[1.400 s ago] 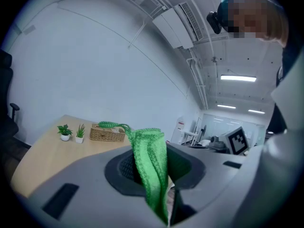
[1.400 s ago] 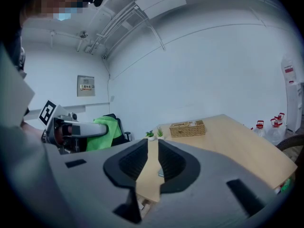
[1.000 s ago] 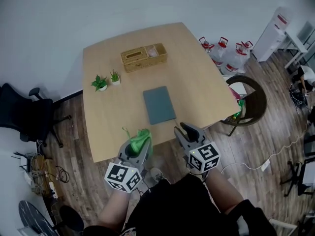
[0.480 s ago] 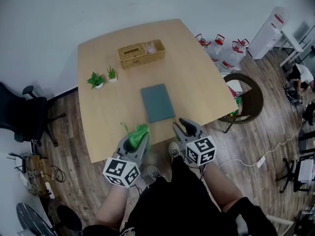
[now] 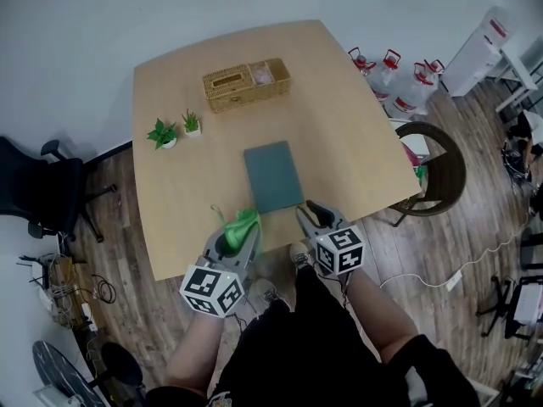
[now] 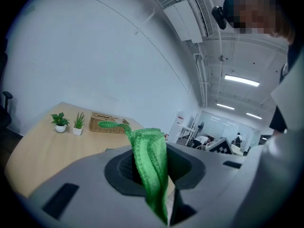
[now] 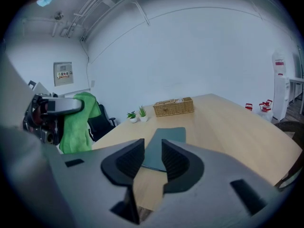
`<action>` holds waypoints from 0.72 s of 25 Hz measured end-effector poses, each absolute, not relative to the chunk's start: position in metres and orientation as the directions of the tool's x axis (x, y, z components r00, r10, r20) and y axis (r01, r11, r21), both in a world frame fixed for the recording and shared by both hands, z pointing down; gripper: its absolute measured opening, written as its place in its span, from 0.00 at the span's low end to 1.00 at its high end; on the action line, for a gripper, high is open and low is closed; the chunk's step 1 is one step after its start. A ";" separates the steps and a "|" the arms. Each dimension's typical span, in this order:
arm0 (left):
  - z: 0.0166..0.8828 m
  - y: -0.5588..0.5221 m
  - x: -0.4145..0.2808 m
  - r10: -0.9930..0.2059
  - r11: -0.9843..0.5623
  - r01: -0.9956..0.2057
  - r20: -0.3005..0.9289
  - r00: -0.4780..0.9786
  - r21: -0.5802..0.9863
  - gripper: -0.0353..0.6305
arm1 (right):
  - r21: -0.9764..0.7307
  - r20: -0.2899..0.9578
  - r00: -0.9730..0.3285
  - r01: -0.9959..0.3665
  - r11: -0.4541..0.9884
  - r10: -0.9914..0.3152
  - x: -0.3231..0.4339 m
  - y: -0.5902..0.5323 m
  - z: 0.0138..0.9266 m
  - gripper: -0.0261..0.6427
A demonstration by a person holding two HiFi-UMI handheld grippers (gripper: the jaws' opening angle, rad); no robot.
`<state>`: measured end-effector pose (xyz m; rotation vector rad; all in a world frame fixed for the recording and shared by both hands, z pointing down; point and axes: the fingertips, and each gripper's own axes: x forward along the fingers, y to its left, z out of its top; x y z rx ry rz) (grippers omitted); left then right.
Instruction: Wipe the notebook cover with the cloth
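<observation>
- Green cloth point(image 5: 243, 224) is pinched in the left tongs point(image 5: 244, 229), whose jaws are clenched on it; in the left gripper view a bunched fold stands up between them and a loose tail trails forward.
- Right tongs point(image 5: 310, 211) are released: the jaws stand a little apart with nothing between them, and the right gripper view looks through the gap onto the notebook.
- Lying flat on the wooden surface point(image 5: 188, 195), the grey-green notebook point(image 5: 273, 176) is just ahead of both tongs, its near short edge sitting between the two tips.
- Its long axis runs away from the person, only slightly skewed, so the far short edge points towards the wicker basket point(image 5: 246, 84) well beyond.
- Both tongs are close to the near corners. The right tip is about level with the near-right corner, and the left tip with the cloth is a touch short of the near-left corner.
- My judgement: the left tongs need a short move forward and a little to their right to lay the cloth on the cover, then strokes along the long axis; the right tongs are placed to steady the near edge.
</observation>
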<state>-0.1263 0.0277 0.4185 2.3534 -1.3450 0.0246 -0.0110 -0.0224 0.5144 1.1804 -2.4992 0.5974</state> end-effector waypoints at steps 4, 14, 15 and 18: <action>0.433 0.011 -0.120 -0.815 -0.417 -0.831 0.253 0.521 0.368 0.19 | -0.266 0.476 -0.611 -0.786 0.558 -0.633 -0.008 -0.039 0.537 0.22; 0.465 -0.027 -0.092 -0.793 -0.388 -0.839 0.326 0.515 0.381 0.19 | -0.296 0.566 -0.606 -0.783 0.547 -0.559 0.002 -0.064 0.594 0.22; 0.468 -0.030 -0.090 -0.790 -0.386 -0.840 0.333 0.514 0.382 0.19 | -0.302 0.573 -0.607 -0.781 0.547 -0.550 0.003 -0.065 0.598 0.22; 0.478 -0.039 -0.084 -0.782 -0.377 -0.842 0.354 0.512 0.386 0.19 | -0.316 0.594 -0.608 -0.779 0.542 -0.527 0.004 -0.070 0.612 0.22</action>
